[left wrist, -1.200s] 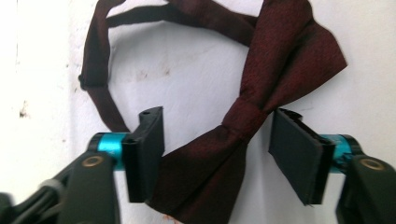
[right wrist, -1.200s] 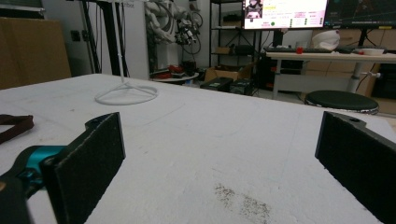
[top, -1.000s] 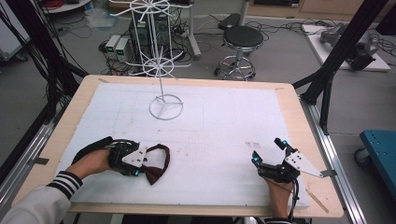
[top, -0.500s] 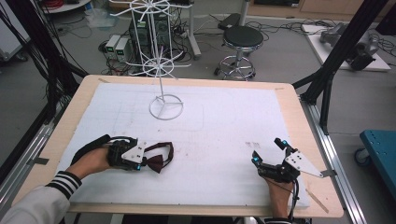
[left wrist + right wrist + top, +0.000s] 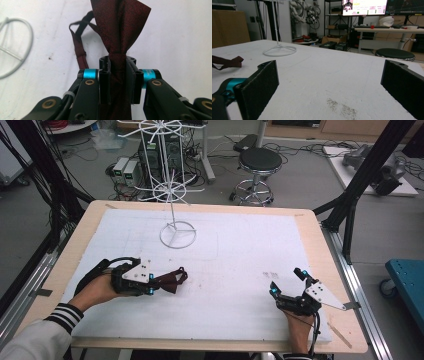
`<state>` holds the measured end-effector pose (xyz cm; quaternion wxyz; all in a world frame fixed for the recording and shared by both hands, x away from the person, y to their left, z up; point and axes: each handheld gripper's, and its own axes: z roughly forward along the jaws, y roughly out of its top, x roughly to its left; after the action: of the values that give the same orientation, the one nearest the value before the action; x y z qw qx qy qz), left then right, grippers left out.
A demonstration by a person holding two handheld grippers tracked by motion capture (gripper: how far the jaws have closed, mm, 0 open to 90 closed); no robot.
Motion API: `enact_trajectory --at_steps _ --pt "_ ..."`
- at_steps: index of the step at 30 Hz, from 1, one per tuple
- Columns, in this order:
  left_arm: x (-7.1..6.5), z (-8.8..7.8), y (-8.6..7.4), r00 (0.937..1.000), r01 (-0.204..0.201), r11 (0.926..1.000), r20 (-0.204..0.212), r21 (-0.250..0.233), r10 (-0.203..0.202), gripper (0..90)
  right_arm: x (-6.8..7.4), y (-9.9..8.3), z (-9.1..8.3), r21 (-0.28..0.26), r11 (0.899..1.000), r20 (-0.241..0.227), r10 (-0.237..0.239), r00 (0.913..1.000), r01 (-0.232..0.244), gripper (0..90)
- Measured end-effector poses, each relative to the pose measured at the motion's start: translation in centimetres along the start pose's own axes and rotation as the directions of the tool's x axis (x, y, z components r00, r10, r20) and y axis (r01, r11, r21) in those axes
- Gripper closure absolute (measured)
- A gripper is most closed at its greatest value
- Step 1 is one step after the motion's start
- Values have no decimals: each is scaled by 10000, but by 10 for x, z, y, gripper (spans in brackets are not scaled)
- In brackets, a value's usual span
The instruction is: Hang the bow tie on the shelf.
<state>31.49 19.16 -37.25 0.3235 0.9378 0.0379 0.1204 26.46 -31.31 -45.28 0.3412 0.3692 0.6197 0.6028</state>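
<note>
Your left tongs point(image 5: 117, 75) are clamped on the knot of the dark red bow tie point(image 5: 120, 27), just above the desk point(image 5: 240, 265). Right tongs point(image 5: 329, 82) rest apart. Lift slowly so the strap point(image 5: 78, 47) clears before approaching the wire stand point(image 5: 172, 195).

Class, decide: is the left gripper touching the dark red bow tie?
Touching. In the left gripper view, the left gripper has its jaws closed on the knot of the bow tie, with fabric pinched between the pads.
</note>
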Motion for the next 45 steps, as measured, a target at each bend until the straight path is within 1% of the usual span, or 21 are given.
enact_trajectory --at_steps 3,6,8,15,17,19,20,21,22,25,27,28,30,31,34,35,37,38,41,43,45 --pt "2 -5 1 9994 288 9986 -173 -434 -296 757 0 0 0 12 10000 6 60 10000 -60 7" --pt "5 -9 2 9978 576 9944 -269 -885 -602 757 0 0 0 19 10000 11 25 10000 -25 7" --pt "6 -11 4 9960 861 9889 -125 -1210 -882 758 0 0 0 16 10000 9 25 10000 -25 7" --pt "8 -18 10 9919 1229 9709 -78 -2058 -1272 757 0 0 0 14 10000 11 24 10000 -24 7" --pt "9 -19 11 9904 1342 9674 -27 -2150 -1380 758 0 0 0 16 10000 12 23 10000 -23 8" --pt "10 -20 13 9891 1395 9647 -138 -2235 -1463 758 0 0 0 13 10000 2 30 10000 -30 7" --pt "11 -21 13 9884 1438 9621 -139 -2318 -1511 758 0 0 0 19 10000 3 24 10000 -24 7" --pt "13 -23 14 9861 1548 9562 -204 -2486 -1649 758 0 0 0 17 10000 15 7 10000 -7 7" --pt "13 -23 14 9861 1548 9562 -204 -2486 -1649 758 0 0 0 17 10000 15 7 10000 -7 7" --pt "16 -28 15 9802 1840 9358 -142 -3008 -1973 758 0 0 0 16 10000 9 23 10000 -23 7" --pt "17 -30 16 9781 1902 9282 -198 -3198 -2073 758 0 0 0 16 10000 10 20 10000 -20 7" --pt "17 -32 17 9780 1884 9283 -253 -3205 -2072 758 0 0 0 17 10000 11 23 10000 -23 7" --pt "18 -34 18 9749 1986 9222 -295 -3317 -2206 758 0 0 0 18 10000 11 26 10000 -26 7" --pt "19 -35 19 9756 1928 9233 -360 -3321 -2167 758 0 0 0 18 10000 11 26 10000 -26 7" --pt "20 -39 22 9723 1999 9118 -424 -3587 -2298 758 0 0 0 9 10000 15 17 10000 -17 7" --pt "21 -40 23 9730 1954 9112 -446 -3627 -2265 758 0 0 0 9 10000 15 17 10000 -17 7" --pt "22 -43 26 9708 1982 9050 -517 -3764 -2341 758 0 0 0 -5 10000 10 -9 10000 9 7" --pt "23 -44 27 9709 1966 9044 -535 -3788 -2335 758 0 0 0 -5 10000 12 -1 10000 1 7" --pt "27 -49 31 9689 1993 8974 -577 -3936 -2405 757 0 0 0 -3 10000 9 5 10000 -5 7" --pt "29 -51 33 9681 2017 8960 -585 -3956 -2438 758 0 0 0 -1 10000 8 8 10000 -8 8" --pt "32 -54 36 9679 1967 8973 -679 -3952 -2420 758 0 0 0 0 10000 12 10 10000 -10 7"
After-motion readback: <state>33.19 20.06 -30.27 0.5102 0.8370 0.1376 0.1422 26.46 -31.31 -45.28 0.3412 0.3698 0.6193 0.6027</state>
